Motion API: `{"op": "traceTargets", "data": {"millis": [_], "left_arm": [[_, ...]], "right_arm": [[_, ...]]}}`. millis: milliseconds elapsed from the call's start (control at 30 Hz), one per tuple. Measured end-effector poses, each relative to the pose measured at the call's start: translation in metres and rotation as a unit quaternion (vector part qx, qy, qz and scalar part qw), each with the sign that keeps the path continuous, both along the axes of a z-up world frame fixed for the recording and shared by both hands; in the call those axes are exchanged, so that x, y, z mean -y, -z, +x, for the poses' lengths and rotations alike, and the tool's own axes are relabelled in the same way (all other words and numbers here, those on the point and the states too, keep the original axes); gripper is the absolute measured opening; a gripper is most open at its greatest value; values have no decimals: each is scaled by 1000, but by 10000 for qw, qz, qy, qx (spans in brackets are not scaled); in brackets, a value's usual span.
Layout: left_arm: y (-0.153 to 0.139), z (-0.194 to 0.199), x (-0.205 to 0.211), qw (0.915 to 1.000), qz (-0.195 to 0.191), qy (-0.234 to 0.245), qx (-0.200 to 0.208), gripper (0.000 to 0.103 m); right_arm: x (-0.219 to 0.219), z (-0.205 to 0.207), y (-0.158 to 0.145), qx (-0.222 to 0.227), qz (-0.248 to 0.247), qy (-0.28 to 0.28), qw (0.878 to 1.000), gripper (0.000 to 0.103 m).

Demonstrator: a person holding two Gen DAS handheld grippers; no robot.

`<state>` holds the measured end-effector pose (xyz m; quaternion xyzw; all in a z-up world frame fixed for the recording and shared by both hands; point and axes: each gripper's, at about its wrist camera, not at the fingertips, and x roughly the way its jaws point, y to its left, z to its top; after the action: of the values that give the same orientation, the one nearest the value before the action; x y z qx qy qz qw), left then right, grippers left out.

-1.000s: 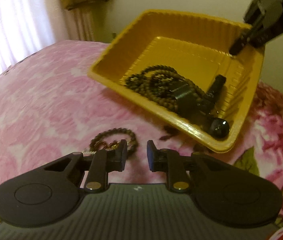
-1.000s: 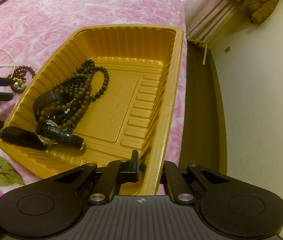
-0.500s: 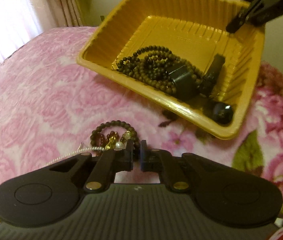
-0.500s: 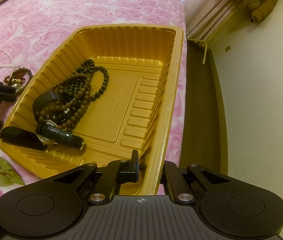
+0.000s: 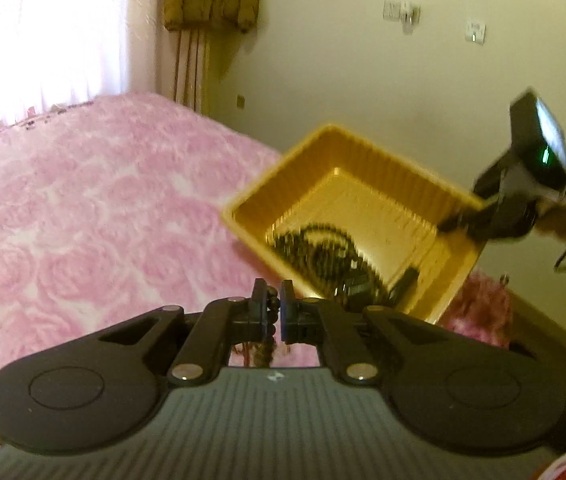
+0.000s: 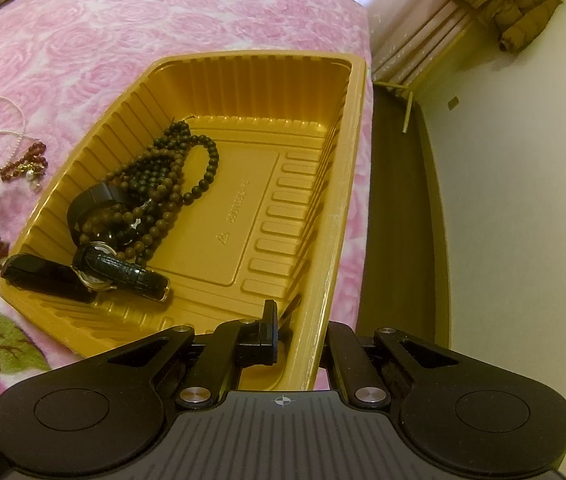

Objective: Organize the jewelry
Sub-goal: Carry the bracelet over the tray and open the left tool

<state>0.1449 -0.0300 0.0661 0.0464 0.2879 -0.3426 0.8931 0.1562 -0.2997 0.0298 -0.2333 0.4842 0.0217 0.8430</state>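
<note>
My left gripper (image 5: 271, 306) is clamped on a small beaded bracelet (image 5: 270, 312): the dark beads sit pinched between the two pads and the rest of the loop dangles below, off the pink bedspread (image 5: 83, 220). I hold it up high so it can clear the wall of the yellow tray (image 5: 243, 216), which sits ahead and to the right in my left view, blurred.

My right gripper (image 6: 295, 334) is closed on the near rim of that tray (image 6: 323, 280), one finger inside, the other outside the wall. It looks to me like that grip tips the tray, so the pieces gather at one end: the long bead necklaces (image 6: 163, 184) and the black-strapped watch (image 6: 119, 272) are heaped in the near-left corner, the far end bare.

Out on the bedspread, left of the tray, a red bead bracelet (image 6: 25, 162) and a thin pale bead strand (image 6: 19, 132) wait their turn. My judgement: next comes carrying the bracelet over the rim and letting go above the pile.
</note>
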Motion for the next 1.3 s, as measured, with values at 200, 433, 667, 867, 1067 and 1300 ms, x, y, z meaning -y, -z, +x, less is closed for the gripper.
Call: {"op": "traceTargets", "data": {"millis": [200,433,667,867,1067,1300], "left_arm": [[-31,4,-4,9996,-252,44,141,5],[-40,7,27,9989,-219,337,246,5],[-28,15,81,9969,-199,744,135,5],[-20,28,120,9947,-359,960,-116,5],[-10,36,143,9939,-396,995,-262,5],[0,42,148,9938,-454,920,-421,27]], "right_arm": [[-1,0,-2,9,-8,-15,10000,5],[0,0,-2,3,-4,-11,10000,5],[0,0,-2,2,-2,-10,10000,5],[0,0,-1,0,29,8,10000,5],[2,0,-1,1,68,9,10000,5],[1,-1,-1,3,87,16,10000,5]]}}
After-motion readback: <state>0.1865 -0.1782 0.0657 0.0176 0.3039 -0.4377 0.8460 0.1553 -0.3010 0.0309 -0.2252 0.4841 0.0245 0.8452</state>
